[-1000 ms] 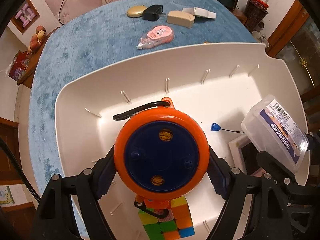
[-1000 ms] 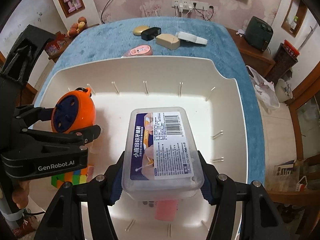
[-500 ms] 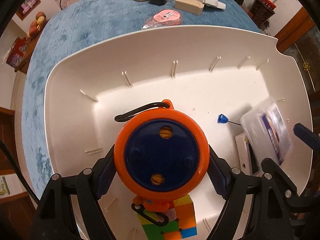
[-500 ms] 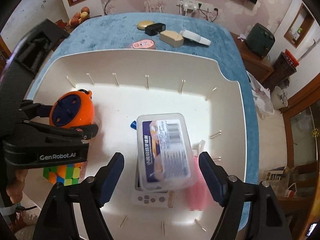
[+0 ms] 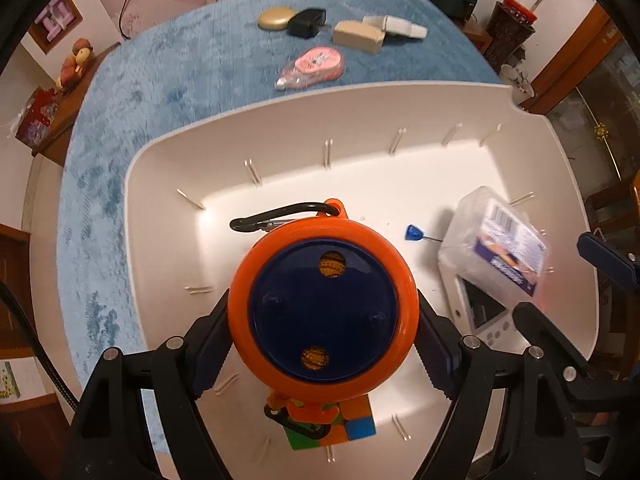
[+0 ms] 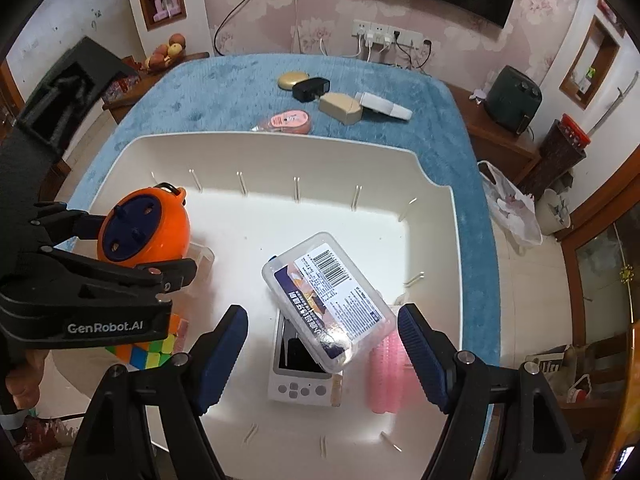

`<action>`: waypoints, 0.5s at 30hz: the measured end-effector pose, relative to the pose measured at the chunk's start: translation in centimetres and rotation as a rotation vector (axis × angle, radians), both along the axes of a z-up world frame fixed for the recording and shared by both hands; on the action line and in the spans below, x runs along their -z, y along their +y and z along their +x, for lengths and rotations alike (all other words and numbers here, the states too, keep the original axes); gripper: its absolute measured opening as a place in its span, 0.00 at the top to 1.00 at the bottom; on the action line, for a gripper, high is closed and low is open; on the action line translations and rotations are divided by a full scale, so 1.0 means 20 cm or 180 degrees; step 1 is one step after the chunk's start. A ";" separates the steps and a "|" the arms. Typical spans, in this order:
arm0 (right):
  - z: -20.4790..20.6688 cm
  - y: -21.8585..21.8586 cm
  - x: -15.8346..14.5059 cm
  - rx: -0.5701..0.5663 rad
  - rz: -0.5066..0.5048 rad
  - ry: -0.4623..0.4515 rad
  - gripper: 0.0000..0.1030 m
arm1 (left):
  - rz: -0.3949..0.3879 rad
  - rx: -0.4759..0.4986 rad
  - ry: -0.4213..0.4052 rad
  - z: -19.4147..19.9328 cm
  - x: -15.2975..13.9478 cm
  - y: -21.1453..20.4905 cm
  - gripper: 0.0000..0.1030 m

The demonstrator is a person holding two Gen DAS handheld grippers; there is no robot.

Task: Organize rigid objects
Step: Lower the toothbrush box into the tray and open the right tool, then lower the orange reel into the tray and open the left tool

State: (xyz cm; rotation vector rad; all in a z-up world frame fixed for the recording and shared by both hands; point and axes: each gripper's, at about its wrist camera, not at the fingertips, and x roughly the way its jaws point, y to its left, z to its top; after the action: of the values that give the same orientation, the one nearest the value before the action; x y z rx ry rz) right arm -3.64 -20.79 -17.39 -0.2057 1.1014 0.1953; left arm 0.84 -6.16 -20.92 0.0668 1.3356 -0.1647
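My left gripper [image 5: 324,348] is shut on an orange reel [image 5: 324,312] with a dark blue face and a black carabiner, held above the left side of a white bin [image 5: 320,100]. The right wrist view shows the same reel [image 6: 144,228] in the left gripper [image 6: 128,248]. My right gripper [image 6: 322,336] is open and holds nothing. Just beyond its fingers a clear plastic box [image 6: 328,296] with a barcode label lies tilted in the bin [image 6: 280,138], resting on a white handheld console [image 6: 300,388].
A colour cube [image 6: 148,348] and a pink roller [image 6: 386,376] also lie in the bin, with a blue pin [image 5: 414,234] near the middle. On the blue cloth behind are a gold case [image 6: 294,79], black charger [image 6: 310,89], beige case [image 6: 340,107], white device [image 6: 384,106] and pink tape dispenser [image 6: 288,122].
The right gripper opened and let go of the clear box, which dropped onto the console and tilted; the gripper drew back upward. The left gripper kept its hold on the reel.
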 end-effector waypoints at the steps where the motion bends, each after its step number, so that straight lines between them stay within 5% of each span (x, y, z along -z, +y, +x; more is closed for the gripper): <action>1: -0.01 0.00 -0.01 -0.0007 0.0006 -0.0031 0.24 | -0.0012 0.0006 -0.0035 -0.01 -0.03 0.00 0.19; 15: 0.02 -0.12 -0.37 -0.0021 0.0341 -0.0502 0.24 | -0.0083 -0.0109 -0.0484 0.03 -0.41 -0.04 0.19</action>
State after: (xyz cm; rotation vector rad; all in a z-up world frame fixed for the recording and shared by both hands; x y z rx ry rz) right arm -3.23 -23.14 -9.97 -0.1267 0.9310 0.2393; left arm 1.53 -7.00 -12.77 0.0338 1.1819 -0.1453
